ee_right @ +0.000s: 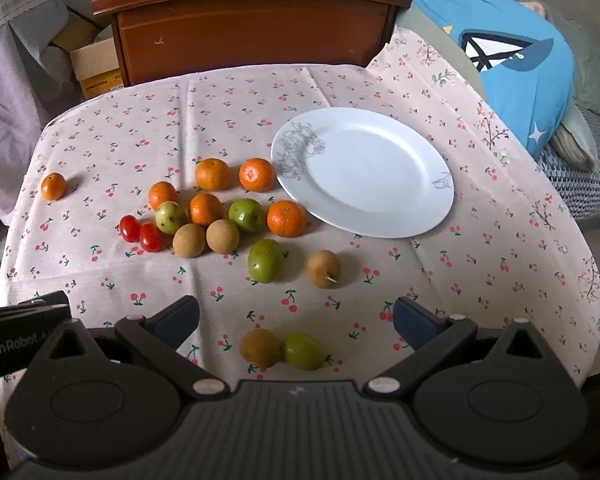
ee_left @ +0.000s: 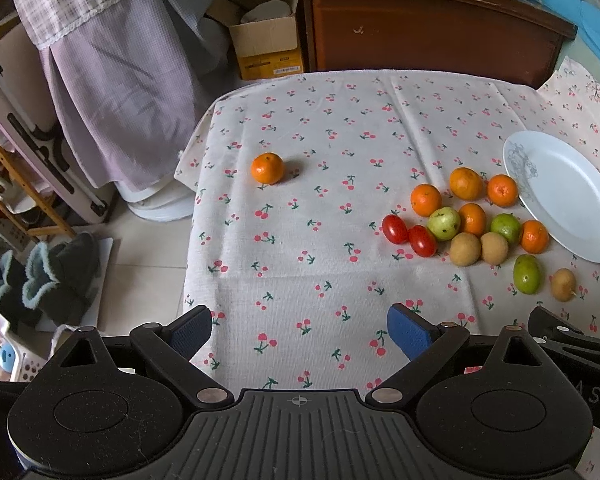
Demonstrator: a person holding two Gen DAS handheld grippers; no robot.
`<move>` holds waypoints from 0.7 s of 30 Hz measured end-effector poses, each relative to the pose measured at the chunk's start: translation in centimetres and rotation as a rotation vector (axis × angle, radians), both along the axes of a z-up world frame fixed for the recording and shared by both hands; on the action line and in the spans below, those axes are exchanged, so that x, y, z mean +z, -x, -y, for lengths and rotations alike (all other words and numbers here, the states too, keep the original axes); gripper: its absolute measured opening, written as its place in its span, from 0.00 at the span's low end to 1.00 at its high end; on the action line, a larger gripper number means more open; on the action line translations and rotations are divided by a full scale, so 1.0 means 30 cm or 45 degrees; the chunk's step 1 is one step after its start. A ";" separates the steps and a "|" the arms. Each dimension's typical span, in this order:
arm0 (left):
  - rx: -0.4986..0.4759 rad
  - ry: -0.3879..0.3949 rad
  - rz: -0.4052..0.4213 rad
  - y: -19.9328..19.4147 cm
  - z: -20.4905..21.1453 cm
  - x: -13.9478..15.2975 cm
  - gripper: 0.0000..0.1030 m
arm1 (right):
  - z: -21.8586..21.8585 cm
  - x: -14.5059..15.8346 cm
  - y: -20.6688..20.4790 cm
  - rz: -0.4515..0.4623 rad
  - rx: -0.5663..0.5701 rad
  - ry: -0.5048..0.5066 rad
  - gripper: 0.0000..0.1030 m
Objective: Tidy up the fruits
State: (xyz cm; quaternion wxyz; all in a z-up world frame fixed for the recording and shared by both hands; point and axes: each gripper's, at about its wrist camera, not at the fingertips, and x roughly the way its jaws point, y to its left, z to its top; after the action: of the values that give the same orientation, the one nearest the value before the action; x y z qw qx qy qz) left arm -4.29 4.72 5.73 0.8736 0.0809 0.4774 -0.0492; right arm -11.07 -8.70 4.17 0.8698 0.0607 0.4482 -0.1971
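A cluster of fruit lies on the cherry-print tablecloth (ee_right: pixel 500 264): several oranges (ee_right: pixel 286 218), two red tomatoes (ee_right: pixel 140 232), green fruits (ee_right: pixel 265 261) and brown round fruits (ee_right: pixel 323 269). One orange (ee_left: pixel 267 168) sits apart at the left; it also shows in the right wrist view (ee_right: pixel 53 186). An empty white plate (ee_right: pixel 364 172) lies right of the cluster and shows in the left wrist view (ee_left: pixel 564 196). A brown fruit (ee_right: pixel 260 348) and a green fruit (ee_right: pixel 304 351) lie between my right gripper's fingers. My left gripper (ee_left: pixel 300 334) and right gripper (ee_right: pixel 296 320) are both open and empty.
A brown wooden cabinet (ee_right: pixel 252 24) stands behind the table. A cardboard box (ee_left: pixel 266 36) and a purple cloth cover (ee_left: pixel 116 92) are at the left. A blue garment (ee_right: pixel 512 48) lies at the right. The table's left edge drops to the tiled floor (ee_left: pixel 140 248).
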 end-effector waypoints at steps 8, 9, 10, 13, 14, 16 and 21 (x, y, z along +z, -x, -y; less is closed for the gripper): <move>0.007 -0.001 0.004 0.003 -0.008 0.001 0.93 | -0.003 0.002 0.000 0.003 0.000 0.003 0.99; 0.008 -0.001 0.003 0.003 -0.009 0.001 0.93 | -0.004 0.002 0.000 0.003 0.002 0.004 0.99; 0.008 -0.002 0.003 0.003 -0.011 0.000 0.93 | -0.006 0.002 0.000 0.003 0.001 0.005 0.99; 0.010 -0.005 0.003 0.003 -0.013 -0.002 0.93 | -0.009 0.001 -0.001 0.003 0.002 0.006 0.99; 0.011 -0.006 0.003 0.004 -0.014 -0.003 0.93 | -0.009 0.002 -0.001 0.003 0.003 0.006 0.99; 0.011 -0.008 0.004 0.007 -0.015 -0.004 0.92 | -0.008 0.003 -0.002 0.002 0.002 0.007 0.99; 0.013 -0.004 0.006 0.010 -0.016 -0.004 0.92 | -0.020 0.001 0.008 0.024 0.003 0.017 0.99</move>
State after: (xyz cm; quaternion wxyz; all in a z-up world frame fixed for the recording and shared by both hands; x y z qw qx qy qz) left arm -4.58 5.20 5.61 0.8749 0.0798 0.4757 -0.0440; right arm -11.32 -8.11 4.21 0.8747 0.0562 0.4387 -0.1983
